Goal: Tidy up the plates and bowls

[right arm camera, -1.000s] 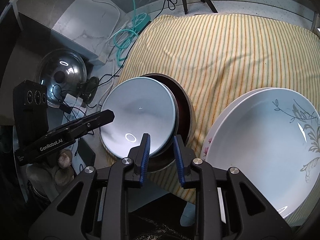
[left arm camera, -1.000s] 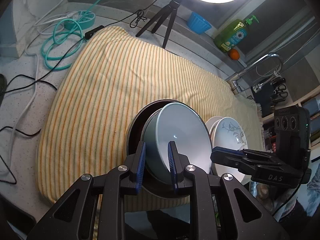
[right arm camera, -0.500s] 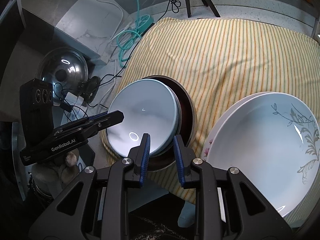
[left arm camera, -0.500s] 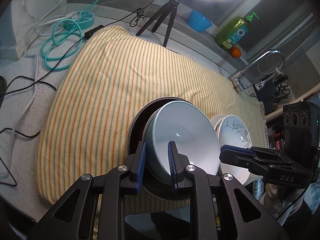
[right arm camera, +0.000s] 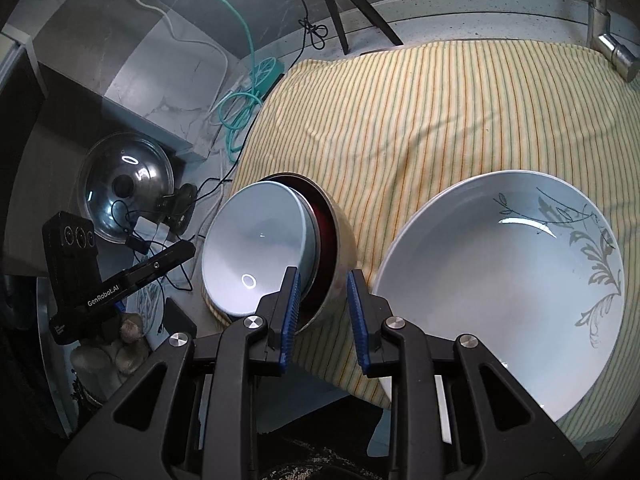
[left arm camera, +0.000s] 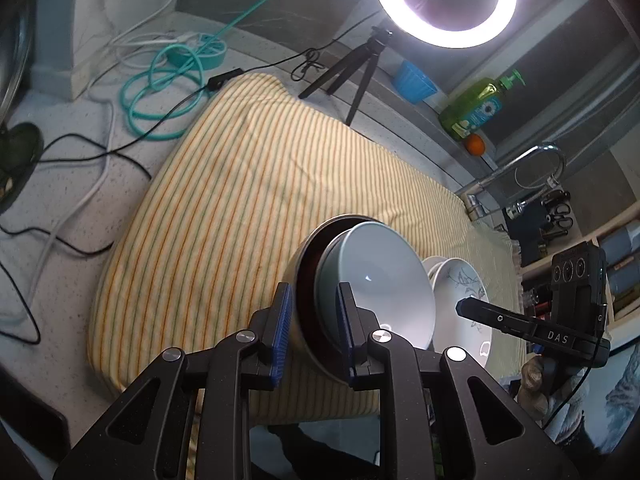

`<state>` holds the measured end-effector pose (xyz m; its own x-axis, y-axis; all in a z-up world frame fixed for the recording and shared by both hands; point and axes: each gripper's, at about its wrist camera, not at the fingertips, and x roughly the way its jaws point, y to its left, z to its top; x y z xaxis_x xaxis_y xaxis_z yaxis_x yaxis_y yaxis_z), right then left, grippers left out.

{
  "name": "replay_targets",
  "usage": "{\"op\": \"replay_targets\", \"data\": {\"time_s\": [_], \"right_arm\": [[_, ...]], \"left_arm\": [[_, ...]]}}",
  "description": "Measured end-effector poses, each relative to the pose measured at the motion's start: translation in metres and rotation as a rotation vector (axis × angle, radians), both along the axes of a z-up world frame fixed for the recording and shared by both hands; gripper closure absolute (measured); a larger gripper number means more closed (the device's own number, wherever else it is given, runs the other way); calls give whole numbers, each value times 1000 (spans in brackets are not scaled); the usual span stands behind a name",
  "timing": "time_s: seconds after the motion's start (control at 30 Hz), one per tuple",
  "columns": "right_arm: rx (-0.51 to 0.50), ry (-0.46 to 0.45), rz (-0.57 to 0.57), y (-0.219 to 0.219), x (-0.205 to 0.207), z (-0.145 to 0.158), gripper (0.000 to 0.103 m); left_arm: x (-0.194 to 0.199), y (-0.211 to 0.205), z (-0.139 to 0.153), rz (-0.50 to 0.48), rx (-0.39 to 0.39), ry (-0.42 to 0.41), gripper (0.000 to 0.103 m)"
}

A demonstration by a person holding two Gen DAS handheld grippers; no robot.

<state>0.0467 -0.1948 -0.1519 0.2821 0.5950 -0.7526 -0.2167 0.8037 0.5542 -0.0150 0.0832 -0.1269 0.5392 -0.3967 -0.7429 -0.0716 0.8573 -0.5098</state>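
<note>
A pale blue-grey bowl (left arm camera: 380, 280) (right arm camera: 256, 248) sits nested in a metal bowl (right arm camera: 342, 240) with a dark red inside. The stack hangs tilted over the near edge of the striped cloth (right arm camera: 440, 120). My left gripper (left arm camera: 314, 300) is shut on the stack's rim, one pad outside the metal wall and one inside the pale bowl. My right gripper (right arm camera: 322, 280) is shut on the opposite rim in the same way. Each gripper's fingertip shows in the other view: right gripper (left arm camera: 460, 304), left gripper (right arm camera: 188, 248). A white plate with a grey leaf pattern (right arm camera: 500, 280) (left arm camera: 460, 280) lies on another plate on the cloth to the right.
A ring light (left arm camera: 444, 0) on a small tripod (left arm camera: 352, 76), a blue cup (left arm camera: 414, 80) and a green soap bottle (left arm camera: 476, 108) stand along the far counter. A faucet (left arm camera: 520, 168) rises at the right. Cables (left arm camera: 160, 92) lie left of the cloth, a glass lid (right arm camera: 124, 188) beyond.
Both grippers have shifted together with the nested bowls, drawing back toward the cloth's near edge. The stack now shows more of its metal outer wall. The plates have not moved.
</note>
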Motion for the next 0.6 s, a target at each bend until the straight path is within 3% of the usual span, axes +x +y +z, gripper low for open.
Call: {"op": "replay_targets", "data": {"time_s": [0.6], "right_arm": [[12, 51, 13, 9, 14, -26, 78]], "left_arm": [[4, 1, -29, 18, -30, 71, 84]]}}
